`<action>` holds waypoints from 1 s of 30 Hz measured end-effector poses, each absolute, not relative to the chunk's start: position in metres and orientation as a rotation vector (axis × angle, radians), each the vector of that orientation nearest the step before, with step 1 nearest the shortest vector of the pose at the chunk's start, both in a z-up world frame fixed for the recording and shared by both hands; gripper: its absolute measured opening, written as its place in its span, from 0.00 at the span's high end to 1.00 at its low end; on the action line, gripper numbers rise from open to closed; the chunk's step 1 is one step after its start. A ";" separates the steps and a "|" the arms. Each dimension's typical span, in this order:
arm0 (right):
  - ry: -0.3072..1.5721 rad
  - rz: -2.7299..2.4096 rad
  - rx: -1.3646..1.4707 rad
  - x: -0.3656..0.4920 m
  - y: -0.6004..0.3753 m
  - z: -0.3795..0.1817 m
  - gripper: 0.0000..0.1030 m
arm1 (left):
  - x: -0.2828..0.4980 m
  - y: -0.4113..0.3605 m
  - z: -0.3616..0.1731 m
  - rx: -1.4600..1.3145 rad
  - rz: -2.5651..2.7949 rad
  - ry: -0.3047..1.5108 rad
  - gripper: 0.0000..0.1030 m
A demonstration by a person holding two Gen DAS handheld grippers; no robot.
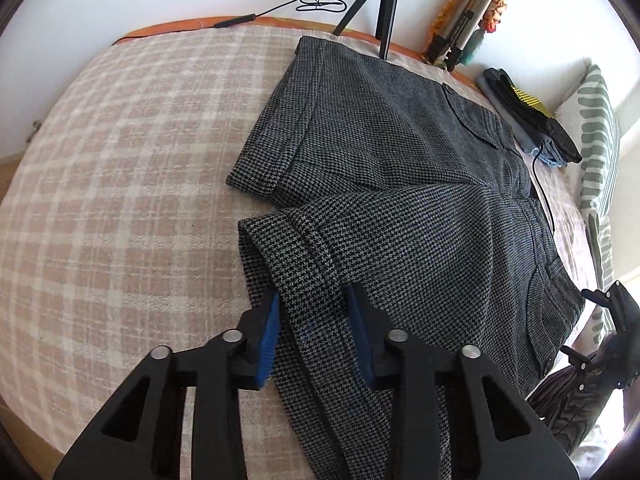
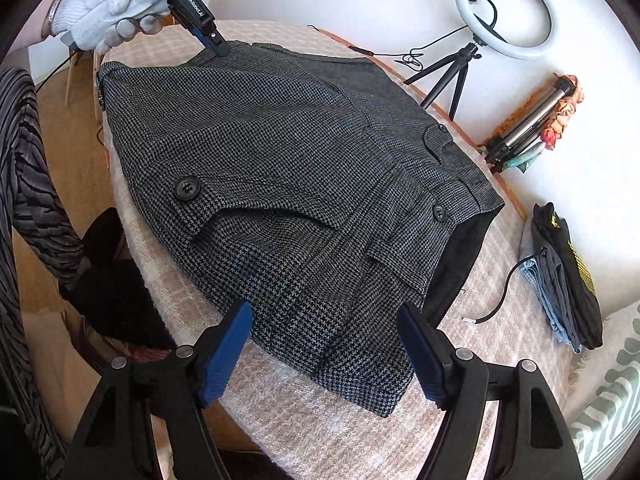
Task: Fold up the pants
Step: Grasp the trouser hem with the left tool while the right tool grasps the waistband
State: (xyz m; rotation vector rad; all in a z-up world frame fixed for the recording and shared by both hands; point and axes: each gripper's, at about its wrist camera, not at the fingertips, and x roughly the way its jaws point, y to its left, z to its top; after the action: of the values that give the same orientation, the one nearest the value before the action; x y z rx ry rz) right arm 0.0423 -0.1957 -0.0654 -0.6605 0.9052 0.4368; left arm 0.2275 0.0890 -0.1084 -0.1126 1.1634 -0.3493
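Grey houndstooth pants (image 1: 400,168) lie spread on the plaid-covered table (image 1: 120,200), legs toward the left wrist view, waistband toward the right wrist view (image 2: 280,184). My left gripper (image 1: 316,316) stands open with the near leg's cuffed hem between its blue pads; it also shows in the right wrist view (image 2: 220,46) at the far hem. My right gripper (image 2: 324,344) is open, its blue pads on either side of the near waistband corner, not closed on it.
A stack of folded clothes (image 2: 564,276) and a loose cable (image 2: 496,300) lie beside the waistband. A ring light on a tripod (image 2: 504,12) and a folded tripod (image 2: 532,120) stand by the far wall. A striped pillow (image 1: 592,136) lies nearby.
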 end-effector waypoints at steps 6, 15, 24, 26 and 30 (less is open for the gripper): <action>0.909 0.434 -0.672 0.048 -0.193 -0.069 0.26 | 0.229 0.085 -0.098 -0.039 -0.318 1.090 0.94; 0.901 0.465 -0.698 0.045 -0.193 -0.071 0.26 | 0.226 0.087 -0.092 0.148 -0.203 1.093 0.49; 0.882 0.582 -0.684 0.033 -0.196 -0.063 0.26 | 0.146 0.077 -0.038 0.248 -0.408 0.990 0.47; 0.900 0.589 -0.679 0.035 -0.197 -0.065 0.26 | 0.128 0.066 -0.038 0.280 -0.479 1.006 0.47; 0.918 0.608 -0.656 0.038 -0.201 -0.066 0.26 | 0.107 0.049 -0.043 0.291 -0.560 1.047 0.47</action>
State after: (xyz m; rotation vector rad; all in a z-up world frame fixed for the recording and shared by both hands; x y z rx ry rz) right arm 0.0375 -0.2008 -0.0659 -0.6555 0.9177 0.6085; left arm 0.1072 0.0492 -0.0427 0.2909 1.0475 -0.5599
